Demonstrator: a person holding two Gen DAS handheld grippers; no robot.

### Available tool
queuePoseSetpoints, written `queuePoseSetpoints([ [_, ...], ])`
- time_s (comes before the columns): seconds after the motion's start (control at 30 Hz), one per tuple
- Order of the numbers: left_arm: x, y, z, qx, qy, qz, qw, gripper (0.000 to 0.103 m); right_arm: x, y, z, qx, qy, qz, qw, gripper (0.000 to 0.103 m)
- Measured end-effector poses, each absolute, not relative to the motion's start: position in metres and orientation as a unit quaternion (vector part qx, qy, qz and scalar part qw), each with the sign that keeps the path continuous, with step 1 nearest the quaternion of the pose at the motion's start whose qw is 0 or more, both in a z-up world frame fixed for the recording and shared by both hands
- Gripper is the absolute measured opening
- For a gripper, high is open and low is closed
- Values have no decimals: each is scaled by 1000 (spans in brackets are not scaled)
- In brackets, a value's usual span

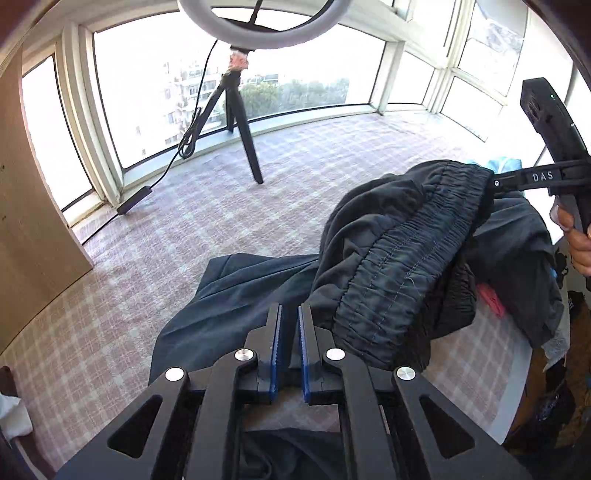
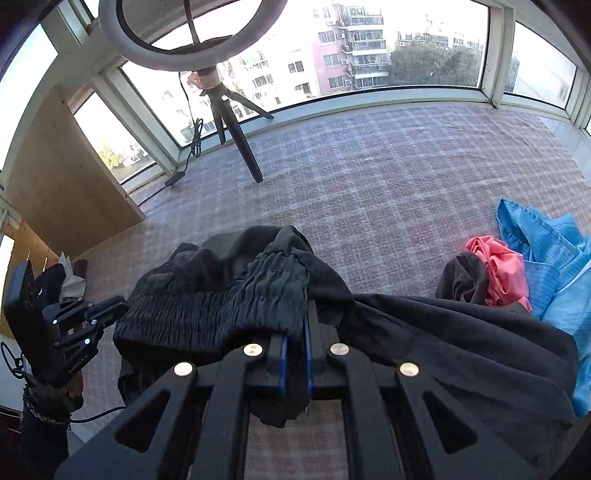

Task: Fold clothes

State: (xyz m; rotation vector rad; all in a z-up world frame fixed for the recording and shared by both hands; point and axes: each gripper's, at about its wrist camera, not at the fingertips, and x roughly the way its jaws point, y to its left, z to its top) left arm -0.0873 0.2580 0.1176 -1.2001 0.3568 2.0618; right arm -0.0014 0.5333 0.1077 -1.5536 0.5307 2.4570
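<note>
A curved bay of tall windows [image 2: 388, 55] fills the top of the frame, bright with daylight; pink and white apartment blocks [image 2: 347, 48] and trees stand outside. A checked cloth [image 2: 369, 184] covers the wide surface below. At upper left a ring light [image 1: 258, 18] sits on a black tripod [image 1: 240, 122], its cable [image 1: 177, 155] trailing down. A wooden panel [image 1: 29, 221] stands at the left edge.

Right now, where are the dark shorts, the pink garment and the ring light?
dark shorts [image 2: 221, 295], right wrist view, on the gathered elastic waistband.
pink garment [image 2: 502, 269], right wrist view, on its crumpled middle.
ring light [image 1: 295, 29], left wrist view, on the ring's lower rim.
</note>
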Motion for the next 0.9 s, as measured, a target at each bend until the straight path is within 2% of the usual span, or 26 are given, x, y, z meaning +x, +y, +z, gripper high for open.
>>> queuePoseSetpoints([
  [0.13, -90, 237, 110, -501, 64, 791, 346, 9, -34, 549, 47, -559, 191, 800, 104, 7],
  [0.2, -62, 233, 117, -487, 47, 790, 369, 34, -37, 556, 40, -560, 200, 799, 93, 7],
  [0.23, -47, 237, 118, -481, 58, 792, 371, 59, -37, 559, 38, -560, 205, 798, 88, 7],
  [0.27, -36, 244, 118, -477, 70, 794, 371, 69, -37, 563, 38, -559, 212, 797, 83, 7],
  [0.4, -29, 269, 107, -501, 56, 775, 381, 69, -34, 566, 49, -556, 213, 800, 71, 7],
  [0.43, -34, 275, 101, -504, 56, 778, 370, 69, -33, 565, 53, -556, 205, 802, 69, 7],
  [0.5, -48, 284, 86, -527, 58, 776, 343, 42, -28, 564, 61, -554, 196, 807, 61, 7],
  [0.53, -56, 284, 79, -543, 53, 768, 335, 7, -25, 564, 66, -552, 193, 809, 55, 7],
  [0.6, -71, 281, 66, -571, 40, 754, 322, 4, -17, 569, 81, -546, 179, 817, 54, 7],
  [0.73, -77, 253, 113, -526, 40, 776, 346, 5, -2, 588, 109, -523, 167, 834, 44, 7],
  [0.83, -77, 259, 138, -498, 105, 792, 335, 5, -11, 585, 102, -527, 141, 837, 48, 10],
  [0.9, -84, 274, 130, -510, 136, 780, 336, 5, -25, 579, 80, -554, 126, 821, 58, 14],
])
